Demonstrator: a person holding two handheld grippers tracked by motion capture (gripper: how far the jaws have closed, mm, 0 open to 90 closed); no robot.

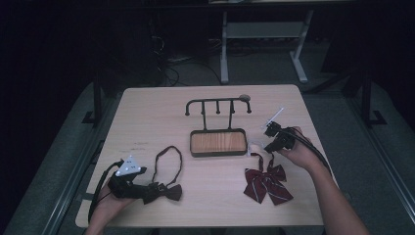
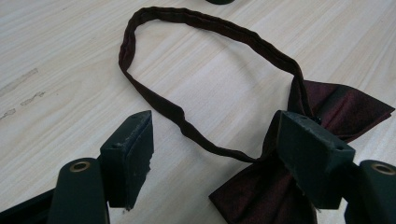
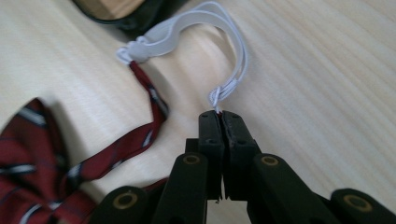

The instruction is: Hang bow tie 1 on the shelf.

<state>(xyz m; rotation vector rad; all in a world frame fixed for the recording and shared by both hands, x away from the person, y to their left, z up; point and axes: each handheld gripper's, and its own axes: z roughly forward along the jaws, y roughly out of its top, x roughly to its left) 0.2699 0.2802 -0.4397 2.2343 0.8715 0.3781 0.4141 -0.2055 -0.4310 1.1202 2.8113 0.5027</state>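
Note:
A dark maroon bow tie (image 1: 172, 192) lies near the table's front left, its neck strap (image 2: 205, 25) looped away from it. My left gripper (image 2: 215, 119) is open around it, one jaw on bare wood and the other over the bow (image 2: 345, 107), with the strap running between them. From above, the left gripper (image 1: 159, 188) lies low on the table. A red striped bow tie (image 1: 266, 183) lies at the front right. My right gripper (image 3: 219, 114) is shut on the end of its strap, where the white elastic band (image 3: 187, 28) joins the red striped strap (image 3: 144, 88).
A black hook stand (image 1: 218, 101) rises from a wooden-floored tray (image 1: 218, 142) at the table's centre; the elastic loop lies just beside the tray's right corner (image 3: 130, 14). Bare tabletop (image 1: 147, 112) surrounds them. Cables trail from both grippers.

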